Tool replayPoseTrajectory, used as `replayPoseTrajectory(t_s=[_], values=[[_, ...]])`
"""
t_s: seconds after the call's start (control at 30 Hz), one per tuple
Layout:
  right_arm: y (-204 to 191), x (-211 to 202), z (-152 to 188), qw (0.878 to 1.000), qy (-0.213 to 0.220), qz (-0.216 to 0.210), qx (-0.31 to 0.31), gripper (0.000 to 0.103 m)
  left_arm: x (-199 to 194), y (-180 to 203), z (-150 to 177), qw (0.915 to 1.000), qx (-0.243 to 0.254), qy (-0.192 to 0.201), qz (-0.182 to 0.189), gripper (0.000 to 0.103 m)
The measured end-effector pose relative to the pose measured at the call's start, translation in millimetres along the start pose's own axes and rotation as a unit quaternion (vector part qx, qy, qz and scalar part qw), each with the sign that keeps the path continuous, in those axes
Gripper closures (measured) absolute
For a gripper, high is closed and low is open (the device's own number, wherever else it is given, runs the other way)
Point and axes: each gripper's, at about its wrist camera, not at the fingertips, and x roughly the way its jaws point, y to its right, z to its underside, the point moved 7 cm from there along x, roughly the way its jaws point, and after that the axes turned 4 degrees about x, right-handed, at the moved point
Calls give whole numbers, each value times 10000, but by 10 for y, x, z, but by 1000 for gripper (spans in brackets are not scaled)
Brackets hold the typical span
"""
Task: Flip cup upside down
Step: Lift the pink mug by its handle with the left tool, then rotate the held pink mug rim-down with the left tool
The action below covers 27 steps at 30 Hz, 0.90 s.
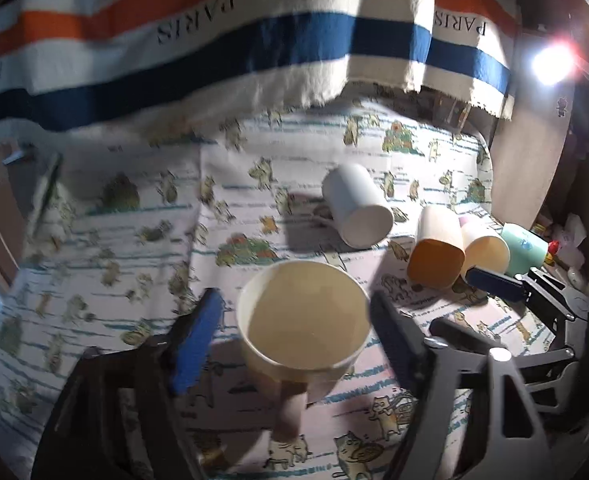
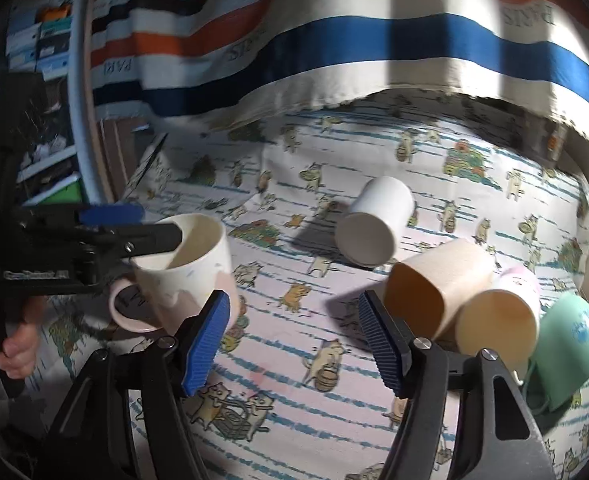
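A cream mug with a pink handle stands upright with its mouth up on the cat-print cloth. My left gripper is open, its fingers on either side of the mug's rim with gaps on both sides. In the right wrist view the same mug is at the left with the left gripper level with its rim. My right gripper is open and empty above bare cloth, left of the lying cups.
A white cup lies on its side further back. An orange cup, a cream cup and a green mug lie together at the right. A striped towel hangs behind. A bright lamp glares at the upper right.
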Motion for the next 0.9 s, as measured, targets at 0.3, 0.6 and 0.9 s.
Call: replayPoseTrajectory(t_s=[0.3, 0.6, 0.9], values=[[-148, 283, 161, 9960, -683, -569, -93, 33, -109, -115, 365, 9989, -273, -307, 238, 37], [-105, 291, 149, 9956, -709, -614, 53, 33, 187, 20, 693, 9921, -480, -907, 716, 86], [-160, 311, 211, 9946, -770, -688, -93, 33, 64, -139, 580, 9668, -1769, -648, 1729, 90]])
